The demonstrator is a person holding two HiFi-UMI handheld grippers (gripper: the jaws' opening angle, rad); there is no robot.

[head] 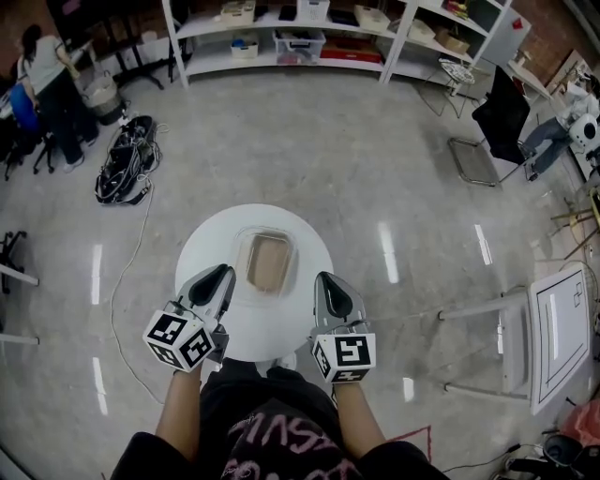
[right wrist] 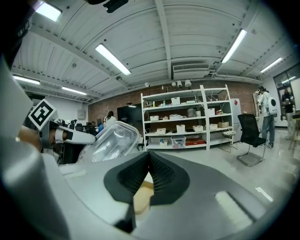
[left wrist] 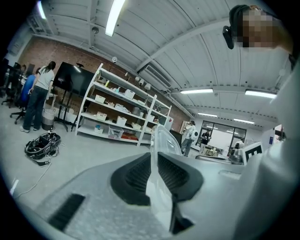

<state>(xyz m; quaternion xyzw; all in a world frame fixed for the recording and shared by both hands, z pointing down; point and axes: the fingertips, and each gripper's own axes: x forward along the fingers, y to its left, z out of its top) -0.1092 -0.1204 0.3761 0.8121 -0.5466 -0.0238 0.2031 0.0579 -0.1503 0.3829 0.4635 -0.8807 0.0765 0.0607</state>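
On the round table (head: 255, 323), left tool (head: 223, 275) pinches the clear container (head: 267, 261); right tool (head: 324, 279) sits closed alongside.

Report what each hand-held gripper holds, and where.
Left hand-held gripper: clear plastic container, by its edge. Right hand-held gripper: a beige piece, part unclear.

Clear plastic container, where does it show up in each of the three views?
Head view: clear container at centre, on the round white table.
Left gripper view: centre, its clear edge clamped between the jaws.
Right gripper view: left of centre, above the jaws.
Shared landmark: white shelf rack, top in the head view, behind in both gripper views.
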